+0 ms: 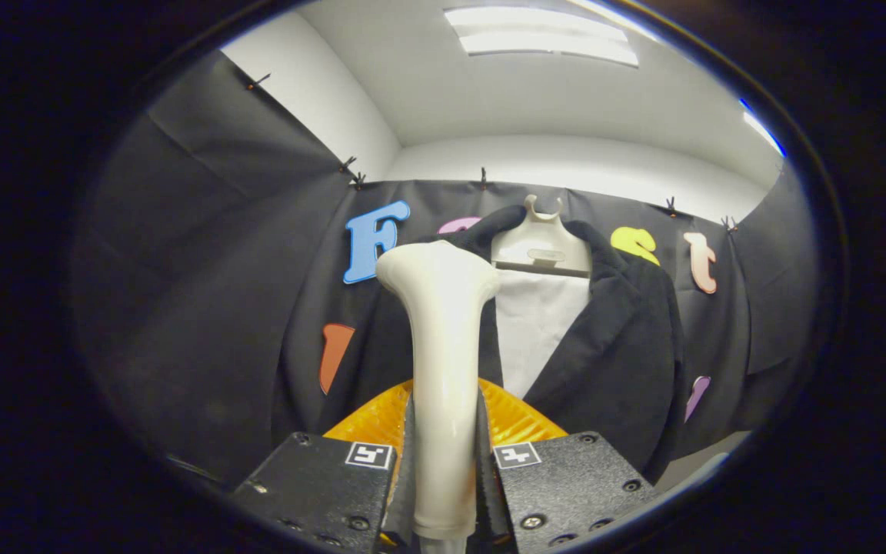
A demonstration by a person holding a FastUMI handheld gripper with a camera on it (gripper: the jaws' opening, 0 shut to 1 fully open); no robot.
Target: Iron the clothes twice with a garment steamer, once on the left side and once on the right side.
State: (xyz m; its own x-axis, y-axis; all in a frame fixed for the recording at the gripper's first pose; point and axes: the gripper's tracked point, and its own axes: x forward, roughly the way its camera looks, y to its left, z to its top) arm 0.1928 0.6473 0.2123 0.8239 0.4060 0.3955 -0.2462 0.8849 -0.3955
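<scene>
Cream plastic stands upright between our gripper's (443, 462) fingers, which clamp the garment steamer (441, 369) by its handle so the head faces the dark jacket (620, 346) ahead. We see the jacket on a pale hanger (541, 246) against the booth wall, its front open for the strokes.

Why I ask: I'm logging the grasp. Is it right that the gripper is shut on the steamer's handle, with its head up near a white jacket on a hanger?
Not quite: the jacket is black, as the gripper view shows. The rest holds: the gripper is shut on the steamer, head up near the jacket on its hanger.
</scene>
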